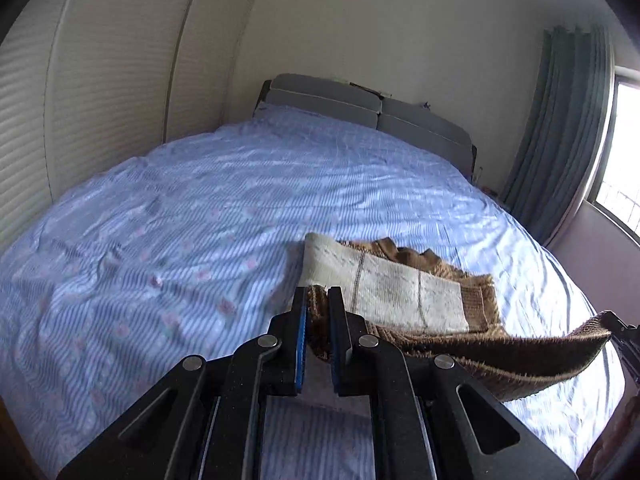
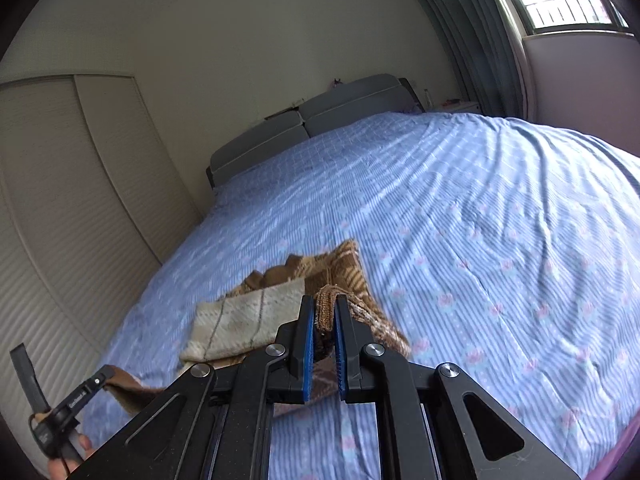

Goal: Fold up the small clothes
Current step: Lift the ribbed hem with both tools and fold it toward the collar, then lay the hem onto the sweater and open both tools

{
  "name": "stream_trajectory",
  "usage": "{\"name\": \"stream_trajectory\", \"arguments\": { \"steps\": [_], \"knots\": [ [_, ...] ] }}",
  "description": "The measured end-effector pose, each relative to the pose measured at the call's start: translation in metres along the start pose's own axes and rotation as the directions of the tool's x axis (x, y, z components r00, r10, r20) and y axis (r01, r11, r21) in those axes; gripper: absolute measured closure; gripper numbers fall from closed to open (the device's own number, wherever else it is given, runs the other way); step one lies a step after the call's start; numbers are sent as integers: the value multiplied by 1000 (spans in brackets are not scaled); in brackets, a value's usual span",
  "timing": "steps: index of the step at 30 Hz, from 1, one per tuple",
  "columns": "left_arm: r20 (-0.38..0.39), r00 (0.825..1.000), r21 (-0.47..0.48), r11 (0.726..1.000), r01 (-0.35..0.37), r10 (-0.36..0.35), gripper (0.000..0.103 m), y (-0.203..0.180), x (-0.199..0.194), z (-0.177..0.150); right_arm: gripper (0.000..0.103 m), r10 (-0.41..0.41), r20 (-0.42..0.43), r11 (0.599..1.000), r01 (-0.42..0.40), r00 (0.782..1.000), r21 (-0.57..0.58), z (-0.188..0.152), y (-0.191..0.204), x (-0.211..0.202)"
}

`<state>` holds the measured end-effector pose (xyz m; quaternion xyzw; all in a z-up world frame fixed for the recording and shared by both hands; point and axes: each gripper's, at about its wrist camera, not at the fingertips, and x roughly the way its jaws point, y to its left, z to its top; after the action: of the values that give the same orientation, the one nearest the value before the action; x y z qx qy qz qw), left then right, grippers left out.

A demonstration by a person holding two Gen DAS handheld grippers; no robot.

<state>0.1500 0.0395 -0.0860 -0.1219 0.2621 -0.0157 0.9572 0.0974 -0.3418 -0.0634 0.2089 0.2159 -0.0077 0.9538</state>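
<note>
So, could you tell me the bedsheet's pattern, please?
Light blue stripes with small pink flowers on the bedsheet; right wrist view.

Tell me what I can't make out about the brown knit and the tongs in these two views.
- Left wrist view: the brown knit garment has its near hem hidden behind the left tongs.
- Right wrist view: the right tongs cover the pinched corner.
- Both views: the garment's type and the bedsheet print are blurred.

Brown knit garment with a cream panel crossed by thin grey lines, fringed edges. Near hem is lifted off the bed and stretched taut left to right; the rest lies rumpled farther back, cream panel on top, left of centre.
</note>
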Motion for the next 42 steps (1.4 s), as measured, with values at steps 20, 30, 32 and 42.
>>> {"name": "stream_trajectory", "arguments": {
  "steps": [20, 30, 32, 42],
  "knots": [
    [-91, 995, 8, 999, -51, 51, 92, -16, 219, 78, 94, -103, -91, 994, 105, 991, 16, 49, -21, 231],
    [-172, 979, 50, 994, -101, 108, 92, -12, 273, 76, 94, -152, -147, 988, 153, 977, -10, 41, -25, 280],
    [-190, 975, 67, 992, -105, 116, 91, -13, 279, 74, 93, -169, -163, 986, 169, 972, -17, 38, -27, 285],
    [-191, 976, 153, 985, -77, 106, 71, -17, 250, 76, 59, -235, -95, 966, 221, 967, -138, 47, -7, 245]
  ]
}}
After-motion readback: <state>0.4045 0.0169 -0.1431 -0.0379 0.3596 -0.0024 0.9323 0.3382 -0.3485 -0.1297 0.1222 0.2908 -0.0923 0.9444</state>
